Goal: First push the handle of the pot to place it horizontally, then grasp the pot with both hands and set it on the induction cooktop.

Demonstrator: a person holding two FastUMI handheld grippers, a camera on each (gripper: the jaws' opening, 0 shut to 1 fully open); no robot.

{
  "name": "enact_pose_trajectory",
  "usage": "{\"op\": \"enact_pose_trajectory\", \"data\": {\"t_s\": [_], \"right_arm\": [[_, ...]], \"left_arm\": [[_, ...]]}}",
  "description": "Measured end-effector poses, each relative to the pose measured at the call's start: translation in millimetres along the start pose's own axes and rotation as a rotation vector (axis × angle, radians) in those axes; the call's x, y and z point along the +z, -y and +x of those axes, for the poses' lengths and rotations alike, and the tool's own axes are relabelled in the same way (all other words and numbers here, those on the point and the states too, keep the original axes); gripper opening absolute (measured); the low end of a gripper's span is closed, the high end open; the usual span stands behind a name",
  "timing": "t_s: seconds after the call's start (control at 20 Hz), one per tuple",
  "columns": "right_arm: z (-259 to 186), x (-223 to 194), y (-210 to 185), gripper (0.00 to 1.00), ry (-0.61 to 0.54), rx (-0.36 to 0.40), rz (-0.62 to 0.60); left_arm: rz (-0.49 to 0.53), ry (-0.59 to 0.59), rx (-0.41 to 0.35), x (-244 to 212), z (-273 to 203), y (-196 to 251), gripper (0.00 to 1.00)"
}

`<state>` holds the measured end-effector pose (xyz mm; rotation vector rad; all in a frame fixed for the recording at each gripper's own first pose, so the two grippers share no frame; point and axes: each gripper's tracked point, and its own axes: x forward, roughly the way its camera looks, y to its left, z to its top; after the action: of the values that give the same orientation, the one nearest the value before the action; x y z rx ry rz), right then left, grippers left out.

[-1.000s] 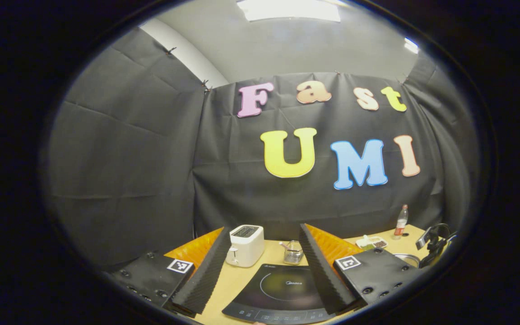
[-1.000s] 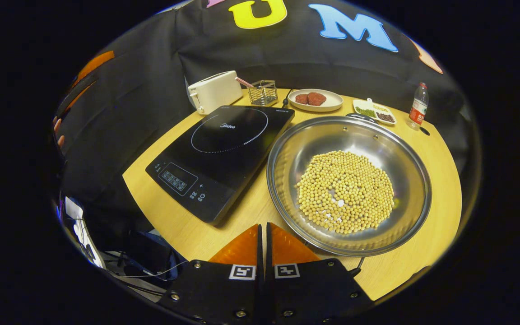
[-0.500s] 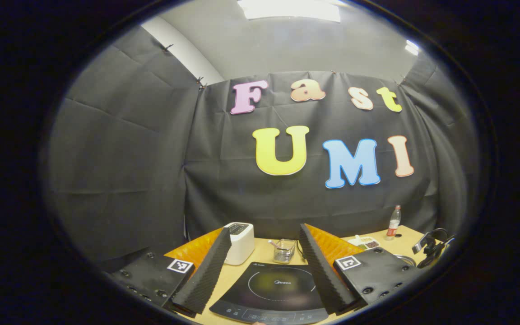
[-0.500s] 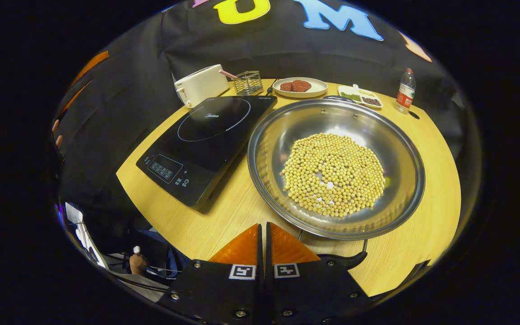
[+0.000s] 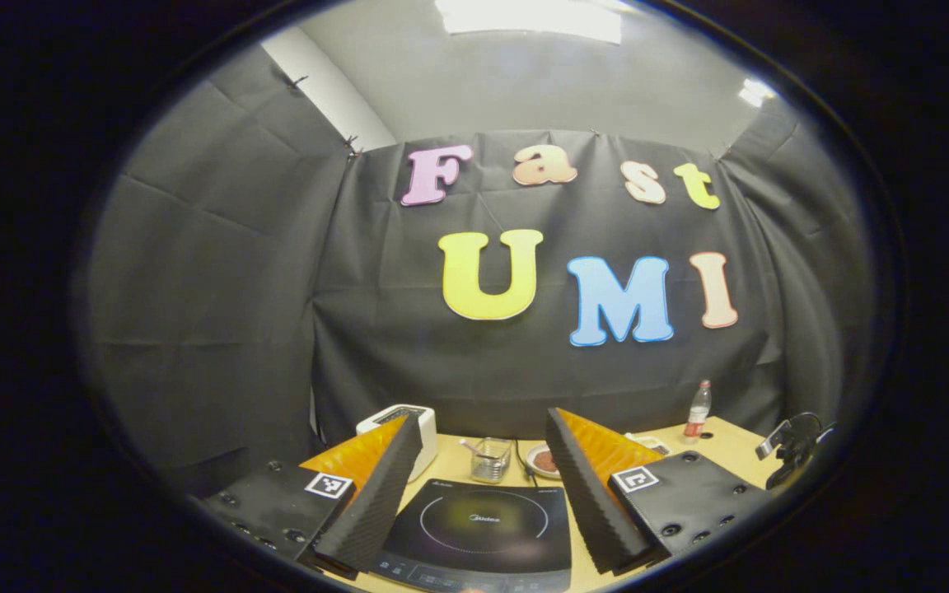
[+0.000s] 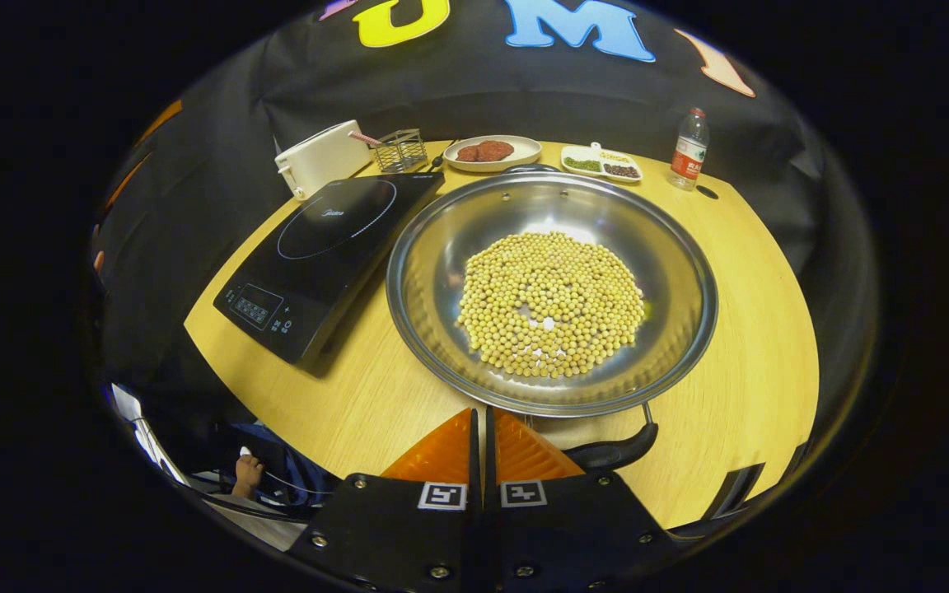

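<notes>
left hand-held gripper: fingers spread wide, empty, above cooktop | toaster behind cooktop | pot of beans on worktop, just right of cooktop | right hand-held gripper: fingers pressed together, empty, beside pot handle

The left two-finger handheld gripper is held level, its jaws spread wide, fingers slanting toward 11 and 1 o'clock. The right two-finger handheld gripper tilts downward, its fingers pressed together with nothing between them, tips pointing to 12 o'clock.
</notes>
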<state>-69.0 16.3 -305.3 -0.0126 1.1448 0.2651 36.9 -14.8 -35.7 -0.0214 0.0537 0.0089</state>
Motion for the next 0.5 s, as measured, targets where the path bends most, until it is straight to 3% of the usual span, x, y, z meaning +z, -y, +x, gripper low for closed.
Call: {"op": "enact_pose_trajectory", "data": {"t_s": [0.5], "right_arm": [[-7, -2, 59, 0.01, -0.043, -0.096, 0.010]], "left_arm": [[0.003, 0.004, -0.025, 3, 8, 24, 1.00]]}}
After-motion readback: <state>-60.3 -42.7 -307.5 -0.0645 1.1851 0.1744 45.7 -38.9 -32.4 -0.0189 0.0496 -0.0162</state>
